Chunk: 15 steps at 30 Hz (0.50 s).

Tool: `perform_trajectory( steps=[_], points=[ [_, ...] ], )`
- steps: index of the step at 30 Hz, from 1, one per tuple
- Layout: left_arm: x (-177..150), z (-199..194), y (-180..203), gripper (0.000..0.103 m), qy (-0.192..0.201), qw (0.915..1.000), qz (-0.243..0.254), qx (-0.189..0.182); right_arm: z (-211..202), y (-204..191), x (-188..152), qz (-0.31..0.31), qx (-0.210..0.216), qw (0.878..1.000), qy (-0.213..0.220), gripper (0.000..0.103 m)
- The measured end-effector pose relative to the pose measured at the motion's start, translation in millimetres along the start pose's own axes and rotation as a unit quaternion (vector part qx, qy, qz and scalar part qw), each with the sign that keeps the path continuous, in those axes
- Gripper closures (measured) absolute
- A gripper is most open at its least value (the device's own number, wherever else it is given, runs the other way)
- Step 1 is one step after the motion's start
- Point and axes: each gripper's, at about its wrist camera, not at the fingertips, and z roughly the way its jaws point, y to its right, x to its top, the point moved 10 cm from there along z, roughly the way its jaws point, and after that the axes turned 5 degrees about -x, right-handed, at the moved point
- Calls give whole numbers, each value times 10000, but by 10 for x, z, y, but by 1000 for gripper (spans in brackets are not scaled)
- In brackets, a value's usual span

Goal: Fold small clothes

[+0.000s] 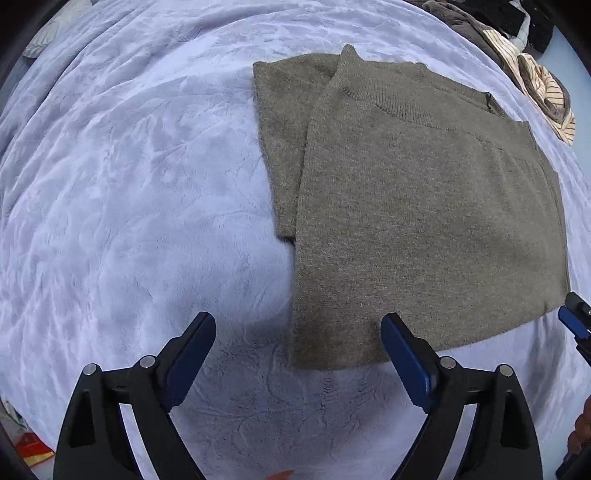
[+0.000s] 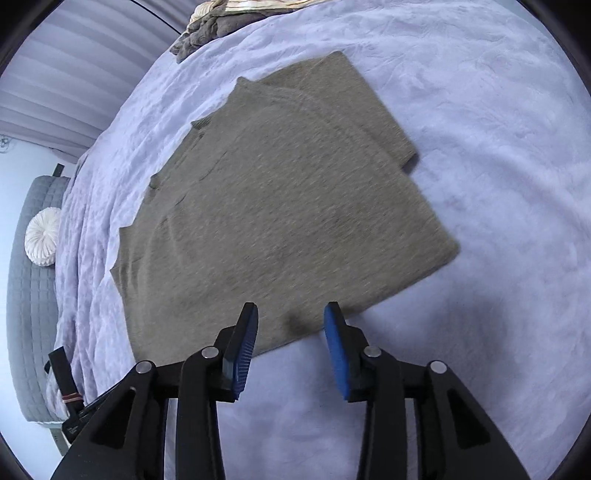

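Observation:
An olive-brown knit sweater (image 1: 413,206) lies flat on the lavender blanket, partly folded, with one sleeve doubled under its left side. It also shows in the right wrist view (image 2: 288,206). My left gripper (image 1: 298,326) is open and empty, just above the sweater's near left hem corner. My right gripper (image 2: 291,314) is open and empty, its fingers over the sweater's near hem edge. One blue pad of the right gripper (image 1: 574,321) shows at the right edge of the left wrist view.
The lavender blanket (image 1: 129,203) covers the bed all around. A heap of brown and striped clothes (image 1: 535,77) lies at the far edge, also in the right wrist view (image 2: 221,22). A grey headboard (image 2: 29,314) and white round cushion (image 2: 42,236) are left.

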Motion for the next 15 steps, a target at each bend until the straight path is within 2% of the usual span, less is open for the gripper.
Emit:
perform_trajectory(
  steps=[5, 7, 9, 10, 11, 12, 15],
  points=[
    [94, -113, -233, 11, 41, 10000, 46, -76, 238, -649, -361, -29, 502, 9981, -356, 62],
    [119, -160, -385, 11, 82, 10000, -3, -53, 346, -1045, -369, -378, 679, 9962, -399, 62],
    [122, -201, -535, 12, 93, 9999, -114, -65, 441, -1493, -314, -948, 863, 9914, -260, 62],
    [116, -209, -625, 12, 71, 9998, -156, -85, 503, -1717, -262, -1239, 890, 9882, -148, 65],
    [106, -220, -742, 12, 49, 9998, -190, -63, 585, -1909, -217, -1478, 872, 9851, -95, 79],
    [94, -231, -824, 12, 45, 9998, -216, -31, 696, -2092, -170, -1650, 853, 9825, -117, 86],
    [22, -265, -1024, 12, 19, 9997, -224, -88, 1061, -2473, 2, -1834, 758, 9800, -116, 86]
  ],
)
